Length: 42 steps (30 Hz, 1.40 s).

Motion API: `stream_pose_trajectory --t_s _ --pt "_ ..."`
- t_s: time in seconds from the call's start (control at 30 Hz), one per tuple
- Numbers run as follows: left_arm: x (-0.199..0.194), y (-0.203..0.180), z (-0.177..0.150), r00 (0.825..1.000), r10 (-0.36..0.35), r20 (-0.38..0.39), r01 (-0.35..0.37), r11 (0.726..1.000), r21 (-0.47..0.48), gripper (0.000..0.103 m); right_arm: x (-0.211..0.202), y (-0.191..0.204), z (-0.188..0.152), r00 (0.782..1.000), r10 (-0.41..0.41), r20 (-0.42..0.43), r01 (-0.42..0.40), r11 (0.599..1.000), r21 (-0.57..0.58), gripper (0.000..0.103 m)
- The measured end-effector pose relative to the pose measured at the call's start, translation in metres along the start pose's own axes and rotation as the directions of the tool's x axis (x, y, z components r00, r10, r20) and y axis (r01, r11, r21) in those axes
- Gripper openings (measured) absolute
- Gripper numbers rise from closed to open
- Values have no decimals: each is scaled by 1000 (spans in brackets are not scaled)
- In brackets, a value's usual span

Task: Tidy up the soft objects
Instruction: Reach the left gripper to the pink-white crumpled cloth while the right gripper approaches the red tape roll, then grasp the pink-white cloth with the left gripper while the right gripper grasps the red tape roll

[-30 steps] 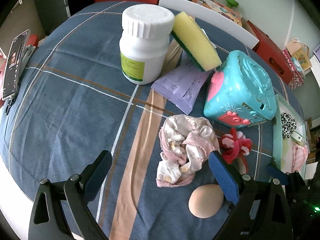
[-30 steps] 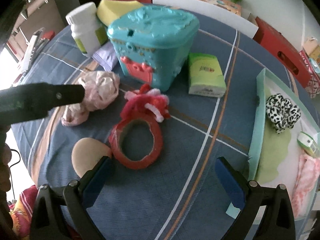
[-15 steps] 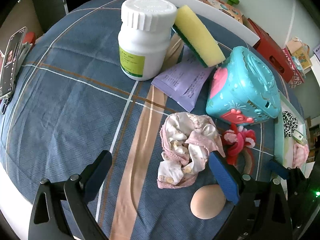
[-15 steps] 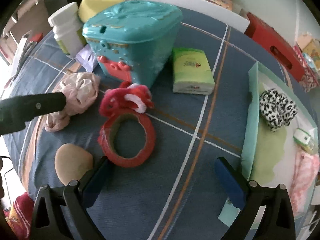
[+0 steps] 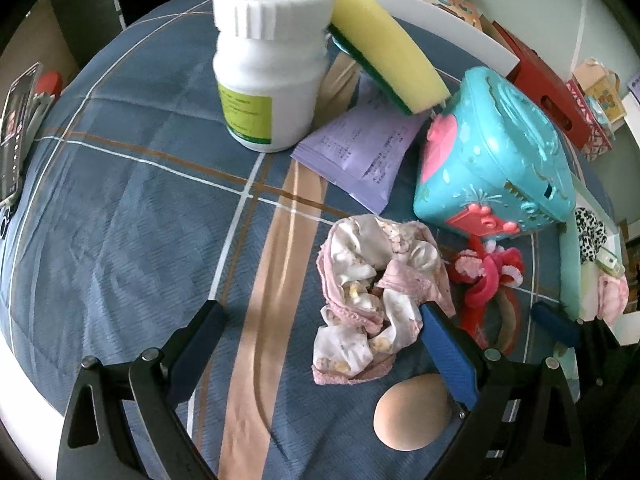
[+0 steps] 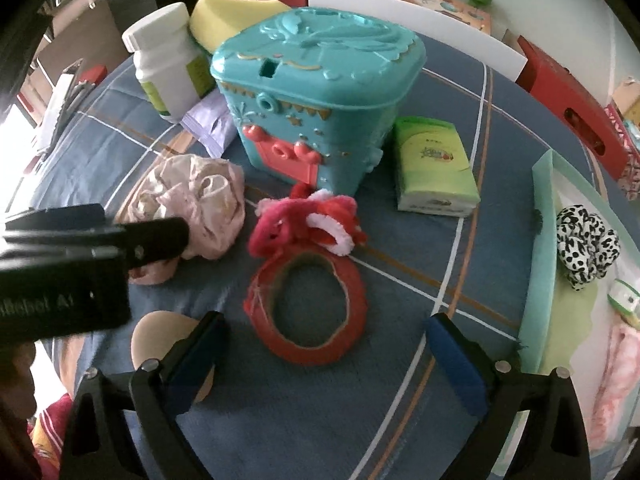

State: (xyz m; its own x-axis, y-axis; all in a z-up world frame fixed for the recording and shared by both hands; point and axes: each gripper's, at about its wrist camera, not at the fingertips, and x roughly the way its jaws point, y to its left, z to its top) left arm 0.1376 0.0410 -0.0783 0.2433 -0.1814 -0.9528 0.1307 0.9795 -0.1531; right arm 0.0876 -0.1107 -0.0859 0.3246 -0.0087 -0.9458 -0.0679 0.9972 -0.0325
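Closing in over the last second, the left gripper (image 5: 320, 344) now has the crumpled pink-and-white cloth (image 5: 378, 296) larger in its left wrist view, its spread jaws empty and its right finger just touching the cloth's edge; a grasp looks imminent. The cloth lies bunched on the blue plaid tablecloth (image 5: 120, 220), between a brown egg (image 5: 412, 416) and a teal toy chest (image 5: 496, 160).

In the right wrist view, the right gripper (image 6: 324, 352) has also advanced, jaws wide and empty, over a red tape roll (image 6: 306, 308). The cloth (image 6: 200, 204) shows beside a red-pink fuzzy scrunchie (image 6: 308, 220); a green tray (image 6: 540, 264) already holds a leopard scrunchie (image 6: 586, 242).
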Motion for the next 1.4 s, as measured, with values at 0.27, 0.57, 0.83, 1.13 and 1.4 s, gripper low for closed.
stream_pose_trajectory --t_s 0.27,0.57,0.83,1.13,1.4 --pt "10 -2 2 1000 6 -6 -6 999 43 91 10 18 21 1000 14 20 -13 1000 -17 89" --pt "4 -6 6 1000 -31 3 30 997 72 62 14 23 20 999 22 23 -22 1000 -6 84" --pt "8 -21 3 996 -85 -5 85 992 96 38 -7 0 3 999 26 29 -27 1000 12 67" --pt "15 -45 -2 998 -56 -2 55 987 153 29 -18 -4 2 999 25 30 -25 1000 4 57" --pt "15 -68 -6 997 -79 7 76 980 184 16 -18 -1 2 999 29 27 -29 1000 9 56"
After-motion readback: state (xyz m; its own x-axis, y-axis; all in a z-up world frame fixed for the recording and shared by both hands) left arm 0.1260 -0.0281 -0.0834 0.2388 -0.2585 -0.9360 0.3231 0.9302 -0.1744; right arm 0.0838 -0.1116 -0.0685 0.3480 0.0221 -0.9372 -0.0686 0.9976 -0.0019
